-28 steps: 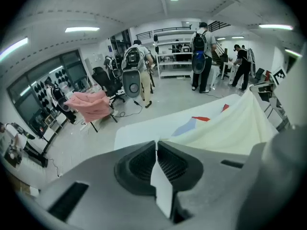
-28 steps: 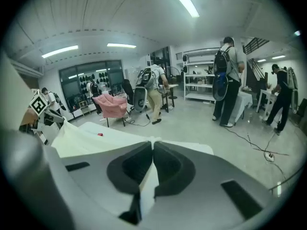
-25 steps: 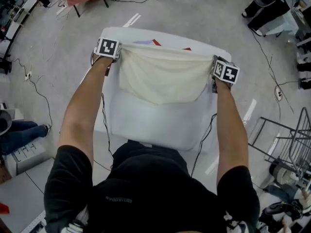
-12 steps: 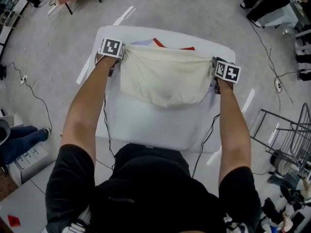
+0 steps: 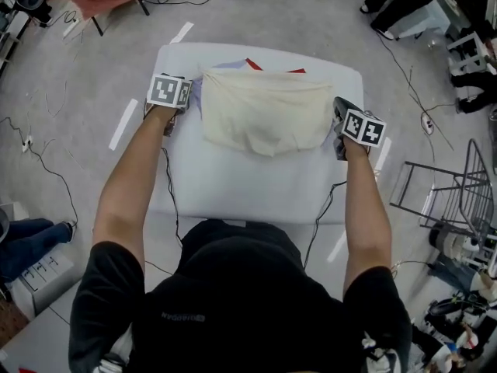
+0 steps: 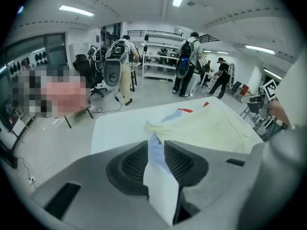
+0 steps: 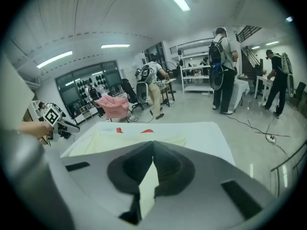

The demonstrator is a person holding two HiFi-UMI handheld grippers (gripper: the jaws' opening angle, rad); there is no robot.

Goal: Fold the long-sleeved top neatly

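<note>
In the head view, both your bare forearms reach straight out, one along each side of the surface (image 5: 248, 189), with the wrists tipped down. Your left gripper (image 5: 175, 101) sits at the surface's left edge and your right gripper (image 5: 342, 127) at its right edge. One cream long-sleeved top (image 5: 264, 119) lies bunched in a rough rectangle on the far half of the surface, between the two grippers. Two red cloth tips (image 5: 251, 65) and one pale blue cloth (image 5: 195, 92) peek out from under it toward the surface's far edge.

In the left gripper view, the jaws stand apart, having just been opening. The pale blue cloth shows in the gap between them, and the pads are not pressing on it, so this gripper is released. Three people (image 6: 125, 66) stand with their backs turned, past the far end of the surface.

In the right gripper view, the jaw tips meet, having just closed, and nothing is caught between them. The top lies flat on the surface ahead of the jaws. Three people stand beyond the surface here too, and one pink cloth (image 7: 112, 107) hangs on a stand past its far left corner.
</note>
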